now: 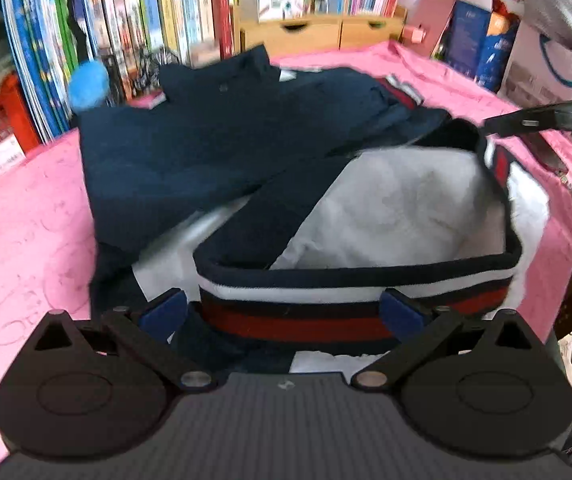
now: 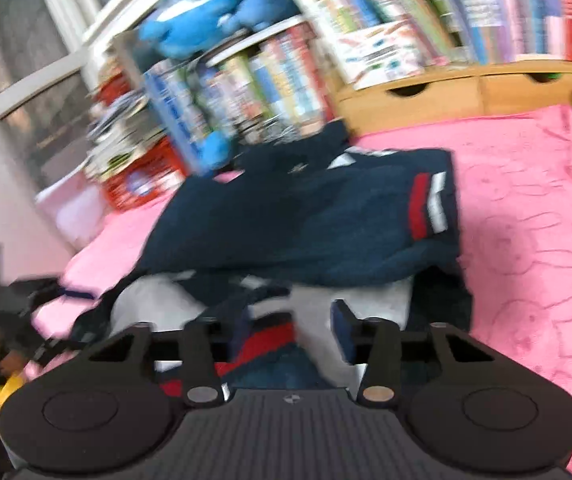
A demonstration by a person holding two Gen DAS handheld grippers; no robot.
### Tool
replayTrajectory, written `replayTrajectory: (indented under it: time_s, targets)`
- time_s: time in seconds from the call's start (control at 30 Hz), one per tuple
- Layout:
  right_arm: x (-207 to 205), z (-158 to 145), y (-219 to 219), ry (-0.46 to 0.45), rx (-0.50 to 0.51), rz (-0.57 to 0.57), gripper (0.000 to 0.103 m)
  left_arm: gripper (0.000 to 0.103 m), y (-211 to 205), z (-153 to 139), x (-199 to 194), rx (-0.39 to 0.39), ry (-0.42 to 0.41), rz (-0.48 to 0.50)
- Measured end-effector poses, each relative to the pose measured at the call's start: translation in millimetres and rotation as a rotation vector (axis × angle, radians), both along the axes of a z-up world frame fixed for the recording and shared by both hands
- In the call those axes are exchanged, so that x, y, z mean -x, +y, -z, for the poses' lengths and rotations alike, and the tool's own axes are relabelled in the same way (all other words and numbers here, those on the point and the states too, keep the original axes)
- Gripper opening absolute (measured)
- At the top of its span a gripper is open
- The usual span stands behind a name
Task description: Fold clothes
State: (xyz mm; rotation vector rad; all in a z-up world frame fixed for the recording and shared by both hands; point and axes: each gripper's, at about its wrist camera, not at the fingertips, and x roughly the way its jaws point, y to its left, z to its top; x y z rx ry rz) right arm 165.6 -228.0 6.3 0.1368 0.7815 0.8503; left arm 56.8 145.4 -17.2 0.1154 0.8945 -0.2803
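Left gripper [image 1: 284,310]: spread wide, blue pads on either side of the striped hem [image 1: 350,300], pinching nothing.
Right gripper [image 2: 282,330]: fingers parted around bunched striped cloth; only the right pad shows clearly, and blur hides whether anything is clamped.
Jacket [image 1: 222,148]: navy, lying on the pink cover [image 1: 26,216], its white lining [image 1: 398,208] turned up at the near end.
Hem edge: a navy, white and red band runs straight between the left gripper's pads, raised toward the camera.
Far edge: the collar reaches close to the books [image 1: 146,20] and the wooden drawers [image 1: 310,34].
Cuff [image 2: 428,208]: red and white stripes, folded onto the navy body.
Open room: bare pink cover on both sides of the jacket, broader on the right.
Blue plush toy [image 2: 206,12]: on the shelf above the books.
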Motion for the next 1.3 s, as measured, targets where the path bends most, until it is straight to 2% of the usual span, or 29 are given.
replayTrajectory:
  time_s: [0.03, 0.1, 0.17, 0.23, 0.33, 0.37, 0.4, 0.43, 0.47, 0.5, 0.63, 0.73, 0.87, 0.93, 1.03, 1.07, 1.1, 1.13, 1.17, 1.2, 1.3]
  targets:
    - [6.6, -0.4, -0.6, -0.025, 0.017, -0.020, 0.086, 0.103, 0.5, 6.0, -2.9, -0.013, 0.013, -0.010]
    - [19.7, -1.7, -0.7, -0.081, 0.060, -0.053, 0.089, 0.103, 3.2, 15.4, -8.2, -0.033, 0.027, -0.043]
    - [29.5, -2.7, 5.8, -0.127, 0.122, -0.077, 0.094, 0.103, 10.6, 17.6, -13.8, 0.000, 0.021, -0.104]
    - [35.5, -1.2, 17.8, -0.173, 0.171, -0.103, 0.103, 0.103, 23.6, 13.1, -19.8, 0.067, -0.003, -0.184]
    - [40.5, 4.3, 40.1, -0.231, 0.224, -0.132, 0.103, 0.101, 48.1, 4.2, -32.5, 0.159, -0.040, -0.356]
    - [39.4, 7.6, 48.2, -0.235, 0.231, -0.137, 0.103, 0.101, 53.4, 2.6, -35.2, 0.161, -0.047, -0.399]
    - [37.8, 10.6, 56.0, -0.238, 0.239, -0.132, 0.096, 0.101, 57.4, 0.1, -36.3, 0.154, -0.050, -0.425]
    - [34.9, 13.0, 63.3, -0.238, 0.248, -0.100, 0.074, 0.101, 60.6, -4.4, -33.9, 0.156, -0.057, -0.423]
    - [31.4, 14.7, 69.0, -0.233, 0.252, -0.070, 0.057, 0.101, 63.4, -9.0, -31.0, 0.158, -0.064, -0.419]
    - [26.1, 14.5, 70.0, -0.215, 0.234, -0.043, 0.046, 0.101, 63.4, -13.9, -24.7, 0.172, -0.078, -0.387]
    - [6.1, 11.4, 61.7, -0.150, 0.146, 0.059, 0.040, 0.103, 57.5, -29.0, 1.7, 0.217, -0.120, -0.195]
    - [-3.3, 6.5, 46.7, -0.104, 0.071, 0.111, 0.037, 0.103, 42.5, -26.0, 10.9, 0.188, -0.097, -0.072]
    - [0.5, -14.2, 20.7, -0.107, -0.066, 0.172, 0.035, 0.103, 28.8, -13.0, 1.8, 0.115, -0.063, -0.046]
    - [5.0, -29.4, 10.0, -0.156, -0.104, 0.215, 0.019, 0.103, 27.9, -8.7, -4.1, 0.109, -0.056, -0.054]
    - [-1.5, -45.3, -4.0, -0.180, -0.127, 0.242, 0.019, 0.103, 27.8, 3.0, -13.1, 0.117, -0.039, -0.068]
    - [-3.4, -45.4, -4.0, -0.177, -0.108, 0.227, 0.021, 0.103, 26.5, 10.7, -15.8, 0.114, -0.018, -0.075]
    - [-2.6, -41.3, 0.8, -0.174, -0.086, 0.218, 0.028, 0.102, 25.1, 18.3, -18.3, 0.112, 0.002, -0.080]
    - [-1.8, -37.3, 5.5, -0.170, -0.063, 0.209, 0.057, 0.099, 23.2, 23.8, -17.0, 0.109, 0.015, -0.078]
    - [-1.0, -33.2, 10.2, -0.167, -0.041, 0.199, 0.078, 0.094, 20.1, 23.9, -10.7, 0.090, -0.023, -0.070]
    - [-0.3, -29.1, 14.9, -0.163, -0.018, 0.190, 0.103, 0.084, 19.9, 22.3, -7.2, 0.094, -0.028, -0.065]
    - [2.1, -16.8, 29.1, -0.152, 0.049, 0.163, 0.103, 0.055, 29.3, 14.4, -3.6, 0.137, -0.020, -0.114]
